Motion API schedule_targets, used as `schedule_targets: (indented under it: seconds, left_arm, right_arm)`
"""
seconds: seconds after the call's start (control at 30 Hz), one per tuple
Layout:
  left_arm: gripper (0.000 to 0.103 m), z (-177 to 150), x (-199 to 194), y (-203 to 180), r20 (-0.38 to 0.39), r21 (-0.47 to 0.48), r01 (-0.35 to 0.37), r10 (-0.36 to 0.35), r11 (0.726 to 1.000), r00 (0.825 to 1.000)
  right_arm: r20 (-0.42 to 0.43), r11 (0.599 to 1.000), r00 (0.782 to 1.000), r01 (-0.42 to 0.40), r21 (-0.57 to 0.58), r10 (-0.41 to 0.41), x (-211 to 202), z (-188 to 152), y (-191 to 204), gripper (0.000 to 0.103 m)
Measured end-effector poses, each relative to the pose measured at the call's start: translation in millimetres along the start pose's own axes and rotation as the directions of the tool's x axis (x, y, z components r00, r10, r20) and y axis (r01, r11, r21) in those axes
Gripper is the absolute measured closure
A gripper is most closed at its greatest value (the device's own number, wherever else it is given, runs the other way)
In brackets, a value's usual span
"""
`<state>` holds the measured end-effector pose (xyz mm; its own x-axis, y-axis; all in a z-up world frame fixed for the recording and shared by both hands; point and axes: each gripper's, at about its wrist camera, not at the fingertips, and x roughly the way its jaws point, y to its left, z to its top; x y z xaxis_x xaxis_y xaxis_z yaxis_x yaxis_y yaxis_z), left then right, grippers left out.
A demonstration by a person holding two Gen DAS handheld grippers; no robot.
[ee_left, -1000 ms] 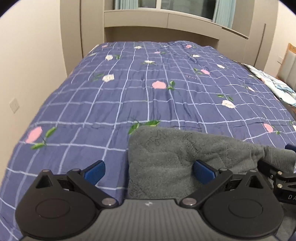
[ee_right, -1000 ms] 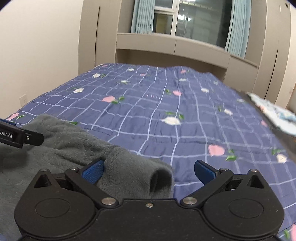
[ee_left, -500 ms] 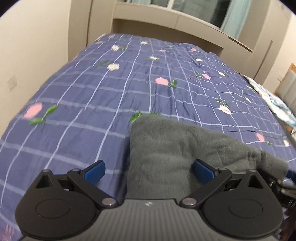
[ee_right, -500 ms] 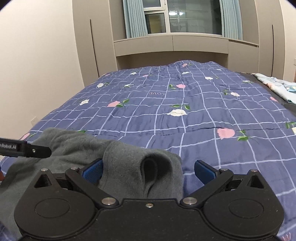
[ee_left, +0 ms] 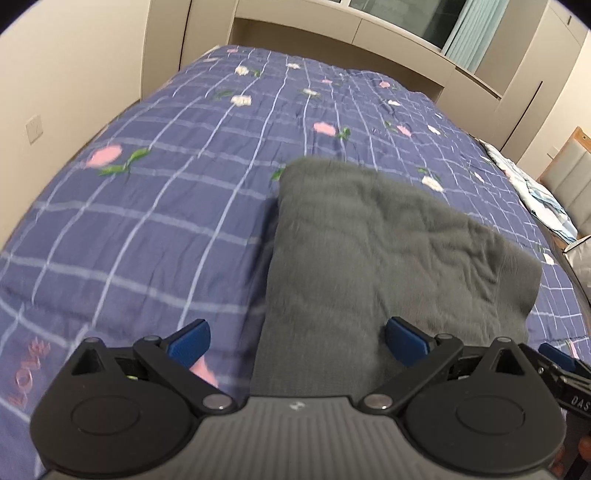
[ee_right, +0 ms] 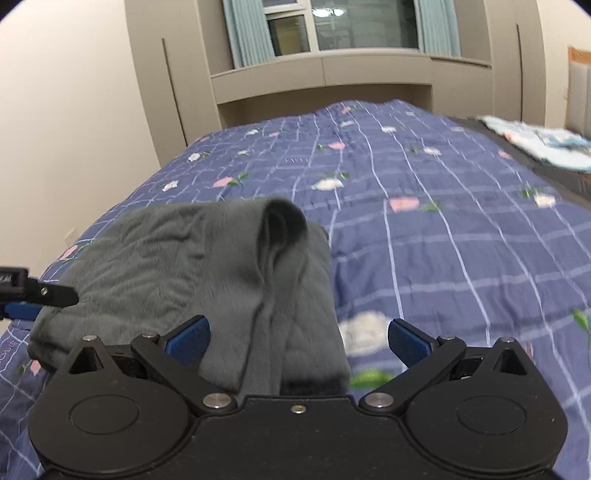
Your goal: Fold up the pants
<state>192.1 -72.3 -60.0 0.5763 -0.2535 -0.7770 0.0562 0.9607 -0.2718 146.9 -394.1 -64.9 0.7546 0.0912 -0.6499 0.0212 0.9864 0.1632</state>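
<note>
The grey fleece pants [ee_left: 388,251] lie folded in a thick rectangle on the blue checked bedspread [ee_left: 166,206]. My left gripper [ee_left: 297,338] is open and empty, over the near left edge of the pants. My right gripper [ee_right: 297,338] is open and empty, over the near right end of the pants [ee_right: 221,266], where a rolled fold stands up. The right gripper's tip shows at the lower right of the left wrist view [ee_left: 565,373]. The left gripper's tip shows at the left edge of the right wrist view [ee_right: 33,291].
A light blue and white folded cloth [ee_right: 543,144] lies on a dark surface at the bed's right side. A beige wall [ee_left: 74,74] runs along the bed's left side. Cabinets and a window [ee_right: 354,33] stand behind the bed.
Both grippers have pulled back and risen from the pants, so more of the folded pile shows. The pants lie still. Both stay open.
</note>
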Motion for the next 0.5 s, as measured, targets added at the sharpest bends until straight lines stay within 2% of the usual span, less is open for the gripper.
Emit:
schedule_targets:
  seconds: [0.17,0.5]
  left_arm:
    - [0.000,-10,0,11,-0.019,-0.075,0.031,-0.033,0.997,0.999]
    - [0.000,-14,-6,7,-0.022,-0.063,0.013,-0.015,0.998,1.000]
  right_arm:
    - [-0.020,0.998,1.000,-0.004,0.065,0.006,4,-11,-7,0.000]
    - [-0.030,0.995,1.000,0.012,0.099,-0.009,-3,-17,-6,0.000]
